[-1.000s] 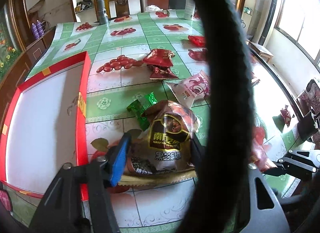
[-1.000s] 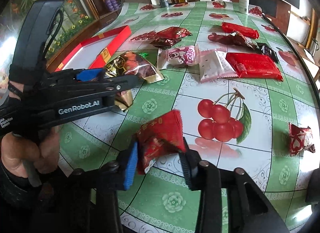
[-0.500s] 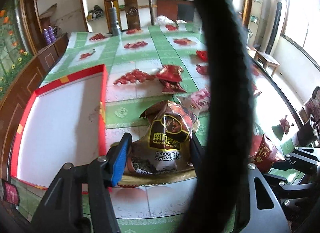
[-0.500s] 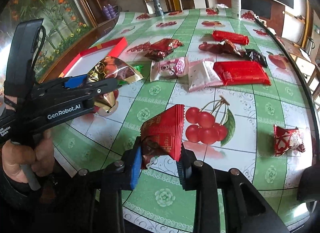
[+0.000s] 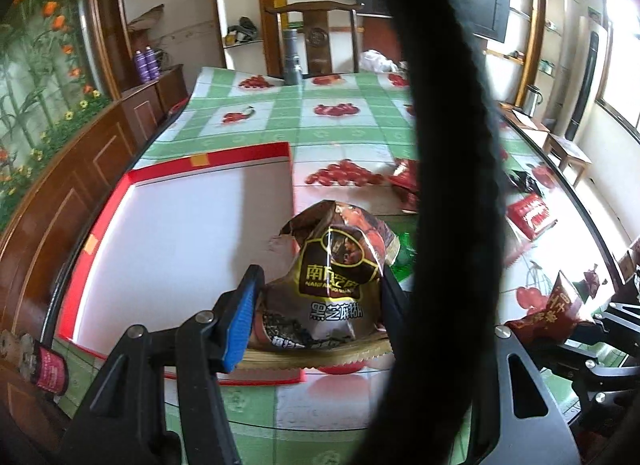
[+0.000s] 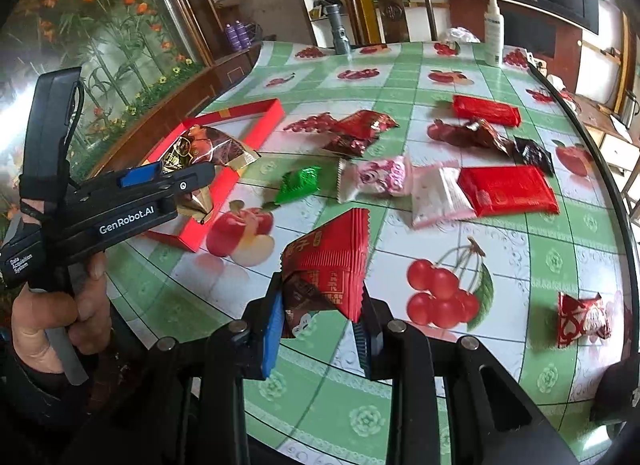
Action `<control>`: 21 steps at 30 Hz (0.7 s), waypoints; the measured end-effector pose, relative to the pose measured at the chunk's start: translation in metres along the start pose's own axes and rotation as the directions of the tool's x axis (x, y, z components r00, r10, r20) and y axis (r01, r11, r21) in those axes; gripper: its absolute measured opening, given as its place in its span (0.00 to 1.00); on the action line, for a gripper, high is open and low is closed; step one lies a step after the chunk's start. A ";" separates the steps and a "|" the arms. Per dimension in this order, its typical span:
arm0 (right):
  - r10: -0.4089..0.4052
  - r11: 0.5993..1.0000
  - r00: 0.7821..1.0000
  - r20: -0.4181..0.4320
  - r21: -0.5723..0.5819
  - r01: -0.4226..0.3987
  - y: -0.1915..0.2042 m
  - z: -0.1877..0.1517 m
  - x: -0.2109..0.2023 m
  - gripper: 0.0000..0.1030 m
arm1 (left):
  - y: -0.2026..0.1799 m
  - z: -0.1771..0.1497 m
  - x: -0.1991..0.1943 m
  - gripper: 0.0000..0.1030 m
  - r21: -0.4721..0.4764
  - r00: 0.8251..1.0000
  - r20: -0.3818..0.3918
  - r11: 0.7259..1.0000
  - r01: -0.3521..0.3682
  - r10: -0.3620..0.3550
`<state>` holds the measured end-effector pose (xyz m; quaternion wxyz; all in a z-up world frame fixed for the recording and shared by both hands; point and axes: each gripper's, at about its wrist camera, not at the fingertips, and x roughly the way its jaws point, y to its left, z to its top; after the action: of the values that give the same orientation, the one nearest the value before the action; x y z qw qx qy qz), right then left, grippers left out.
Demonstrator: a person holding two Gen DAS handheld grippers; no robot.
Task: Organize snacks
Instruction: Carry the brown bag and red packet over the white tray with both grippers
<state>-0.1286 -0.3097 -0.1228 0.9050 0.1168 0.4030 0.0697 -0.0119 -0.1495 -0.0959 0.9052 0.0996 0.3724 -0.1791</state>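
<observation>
The left gripper (image 5: 316, 313) clamps a glossy, crinkled brown-and-gold foil packet (image 5: 334, 277) above the near corner of the shallow red box (image 5: 208, 161), while the right gripper (image 6: 320, 325) pinches a red packet (image 6: 332, 261) with serrated edges over the oilcloth-covered table (image 6: 560, 257) beside the box.

A home dining room: fruit-print tablecloth (image 6: 460, 113), carved wooden chair (image 6: 390, 5) (floral mural behind), wall shelves.
</observation>
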 end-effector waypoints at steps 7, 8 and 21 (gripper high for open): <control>0.019 1.000 1.000 0.024 -0.023 -0.018 0.014 0.009 -0.001 0.29 | 0.017 0.002 -0.007 0.56 -0.032 0.999 0.020 0.998 -0.048 0.048; 0.023 0.999 0.999 0.027 -0.029 -0.022 0.016 0.011 -0.001 0.29 | 0.020 0.003 -0.007 0.56 -0.038 0.998 0.023 0.998 -0.051 0.051; 0.087 0.991 0.996 0.036 -0.109 -0.083 0.058 0.034 0.013 0.29 | 0.057 0.001 -0.012 0.57 -0.104 0.992 0.033 0.988 -0.115 0.119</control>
<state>-0.0963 -0.2565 -0.0947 0.9143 0.0864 0.3747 0.1273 0.0036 -0.0944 -0.0834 0.9251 0.0716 0.3569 -0.1082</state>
